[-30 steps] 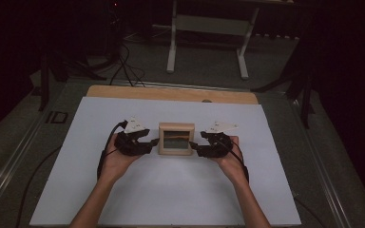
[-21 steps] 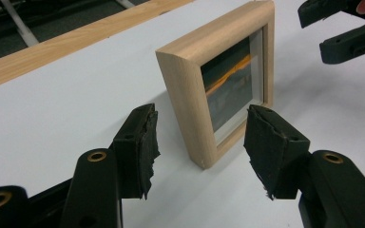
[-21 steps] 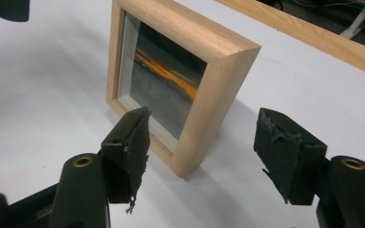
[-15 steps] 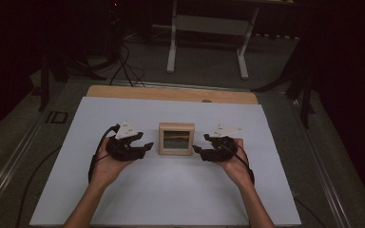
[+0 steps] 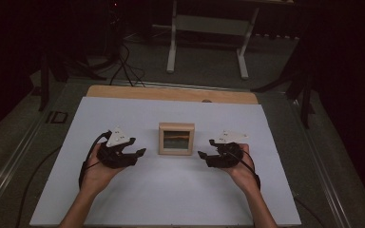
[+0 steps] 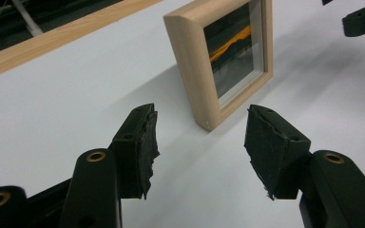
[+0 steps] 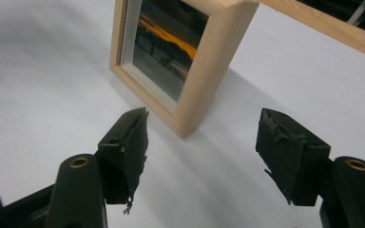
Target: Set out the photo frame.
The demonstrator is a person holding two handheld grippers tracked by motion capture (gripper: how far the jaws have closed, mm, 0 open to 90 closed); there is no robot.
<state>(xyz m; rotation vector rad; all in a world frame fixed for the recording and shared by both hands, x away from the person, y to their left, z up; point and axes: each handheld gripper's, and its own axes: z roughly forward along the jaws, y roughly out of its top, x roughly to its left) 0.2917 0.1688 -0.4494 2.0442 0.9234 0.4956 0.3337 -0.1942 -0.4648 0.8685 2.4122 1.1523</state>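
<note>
1. While the wooden picture frame [image 5: 176,138] stood upright near the middle of the white worktop [image 5: 171,199], you held your left tool [image 5: 135,153] and your right tool [image 5: 204,155] level with it, one on each side and both apart from it.
2. Both tools were wide open and empty; in the left gripper view the frame's near corner [image 6: 208,124] lay just beyond the gap between the jaws, and in the right gripper view the other near corner [image 7: 185,130] did likewise.
3. You seemed to be between grips: either just clear of the frame or lined up to take it from both sides. I could not tell which from this moment alone.
4. If a grip was next, it called for each tool to close in level on a side rail of the frame, pressing evenly so the frame would not tip backward or twist.
5. The worktop had bare room all round the frame, and its wooden far edge [image 5: 171,94] sat well behind, so you had free space to draw back or slide inward.
</note>
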